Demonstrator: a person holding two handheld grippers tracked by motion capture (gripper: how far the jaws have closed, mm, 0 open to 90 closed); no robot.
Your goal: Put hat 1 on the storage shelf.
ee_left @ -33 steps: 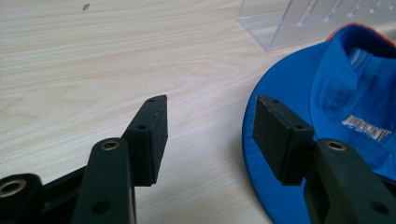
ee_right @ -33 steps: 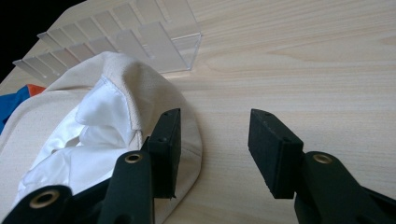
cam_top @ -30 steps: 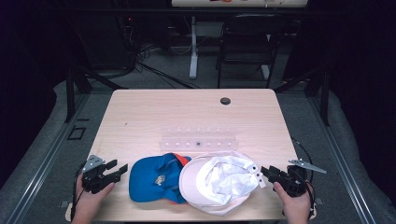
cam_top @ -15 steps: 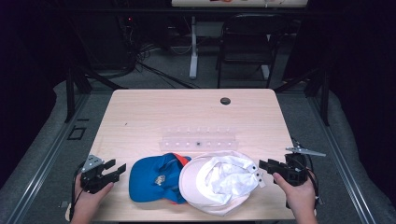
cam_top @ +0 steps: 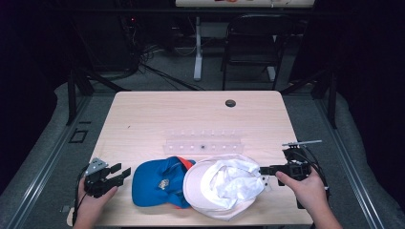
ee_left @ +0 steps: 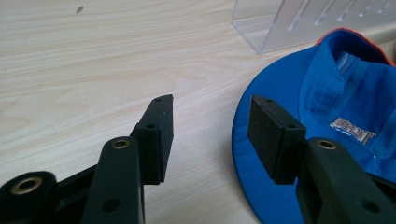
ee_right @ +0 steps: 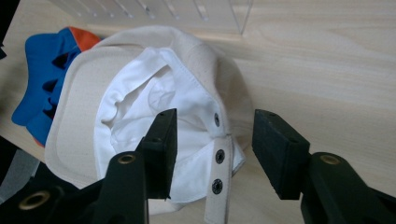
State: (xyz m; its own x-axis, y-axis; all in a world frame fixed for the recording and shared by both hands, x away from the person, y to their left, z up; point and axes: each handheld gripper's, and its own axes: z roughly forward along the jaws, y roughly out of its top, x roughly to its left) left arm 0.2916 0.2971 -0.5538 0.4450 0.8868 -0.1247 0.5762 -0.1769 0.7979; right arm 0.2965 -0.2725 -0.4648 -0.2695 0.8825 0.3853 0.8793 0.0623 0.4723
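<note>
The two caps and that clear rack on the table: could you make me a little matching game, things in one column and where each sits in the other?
Things:
1. blue cap
2. white cap
3. clear rack
4. round hole

Places:
A. near the table's far edge
B. just behind both caps
C. beside the left gripper
D. beside the right gripper

Pairs: 1-C, 2-D, 3-B, 4-A

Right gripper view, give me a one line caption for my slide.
Open right gripper poised above the snap strap of an upturned white cap, blue cap beside it.
</note>
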